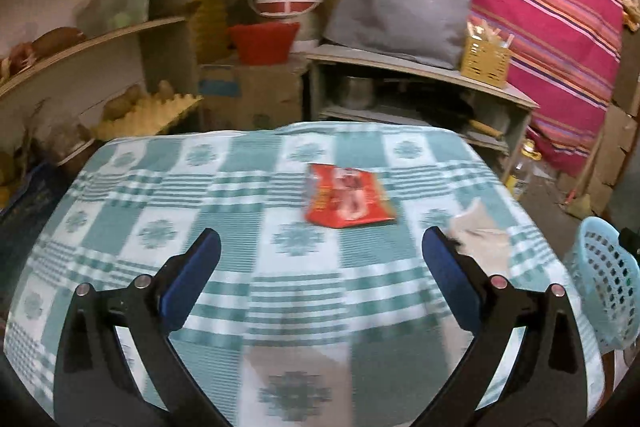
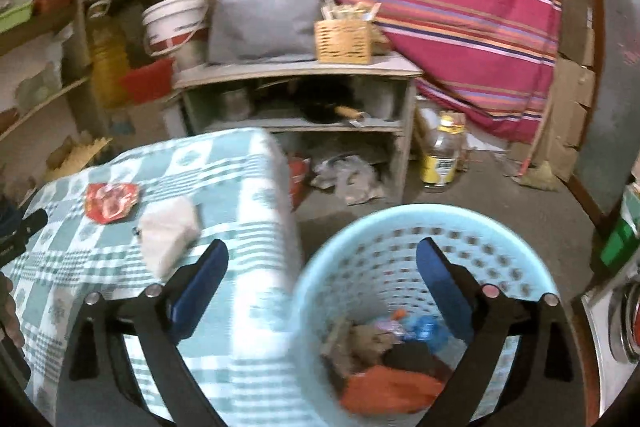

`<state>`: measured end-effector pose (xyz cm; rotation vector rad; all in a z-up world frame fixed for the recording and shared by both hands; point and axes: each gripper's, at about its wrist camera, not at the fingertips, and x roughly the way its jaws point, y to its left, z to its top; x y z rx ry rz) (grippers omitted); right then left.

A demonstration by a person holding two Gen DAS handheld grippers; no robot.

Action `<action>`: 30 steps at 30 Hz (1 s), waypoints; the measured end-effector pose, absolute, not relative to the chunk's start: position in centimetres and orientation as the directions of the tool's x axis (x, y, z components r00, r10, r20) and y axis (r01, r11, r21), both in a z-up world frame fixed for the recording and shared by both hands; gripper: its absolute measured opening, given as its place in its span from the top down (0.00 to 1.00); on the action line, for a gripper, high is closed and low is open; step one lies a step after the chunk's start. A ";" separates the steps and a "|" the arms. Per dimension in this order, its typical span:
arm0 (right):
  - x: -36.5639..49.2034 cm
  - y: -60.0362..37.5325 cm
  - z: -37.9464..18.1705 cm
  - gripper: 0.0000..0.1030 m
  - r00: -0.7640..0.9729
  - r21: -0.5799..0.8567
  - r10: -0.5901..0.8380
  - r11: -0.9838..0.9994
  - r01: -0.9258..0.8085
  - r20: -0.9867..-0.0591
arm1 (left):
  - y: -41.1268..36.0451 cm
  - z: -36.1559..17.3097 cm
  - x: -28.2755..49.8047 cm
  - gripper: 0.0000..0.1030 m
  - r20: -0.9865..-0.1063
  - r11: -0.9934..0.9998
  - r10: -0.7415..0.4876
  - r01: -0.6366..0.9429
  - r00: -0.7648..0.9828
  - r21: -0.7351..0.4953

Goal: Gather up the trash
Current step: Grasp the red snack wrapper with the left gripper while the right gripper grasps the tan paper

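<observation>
A red snack wrapper (image 1: pixel 347 201) lies flat on the green checked tablecloth (image 1: pixel 240 195); it also shows in the right wrist view (image 2: pixel 111 201). A crumpled whitish paper (image 2: pixel 168 233) lies to its right near the table's edge, partly behind my left gripper's right finger (image 1: pixel 482 241). My left gripper (image 1: pixel 320 247) is open and empty, above the cloth just short of the wrapper. My right gripper (image 2: pixel 322 259) is open and empty over the rim of a light blue perforated basket (image 2: pixel 360 239) that holds several pieces of trash (image 2: pixel 384 367).
The basket stands on the floor at the table's right side (image 1: pixel 608 291). Behind the table is a low grey shelf unit (image 2: pixel 304 99) with a grey cushion (image 1: pixel 396 11) and a yellow holder (image 2: pixel 344 41). A plastic jar (image 2: pixel 442 157) stands on the floor.
</observation>
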<state>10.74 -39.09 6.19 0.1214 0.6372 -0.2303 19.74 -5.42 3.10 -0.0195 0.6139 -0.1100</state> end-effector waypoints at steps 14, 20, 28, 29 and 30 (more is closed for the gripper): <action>17.5 -31.4 2.7 0.09 0.730 0.058 -0.082 0.985 0.165 -0.679 | 1.6 0.1 21.6 0.05 -0.624 1.000 -0.002 -0.015 0.782 -0.022; 20.1 -29.3 1.3 0.09 0.694 -0.003 -0.102 0.990 0.143 -0.713 | 2.2 -0.4 23.0 0.05 -0.638 0.999 -0.009 -0.022 0.770 -0.040; 22.2 -28.6 0.2 0.25 0.656 -0.047 -0.099 0.994 0.097 -0.748 | 0.4 -0.9 24.4 0.05 -0.645 1.000 -0.027 0.027 0.764 -0.009; 22.4 -28.6 0.1 0.35 0.651 -0.038 -0.087 0.995 0.089 -0.754 | 0.1 -0.9 24.5 0.05 -0.644 0.999 -0.030 0.033 0.765 -0.008; 22.7 -28.7 0.0 0.38 0.648 -0.028 -0.074 0.996 0.082 -0.758 | -0.1 -0.8 24.5 0.05 -0.643 0.999 -0.035 0.037 0.765 -0.010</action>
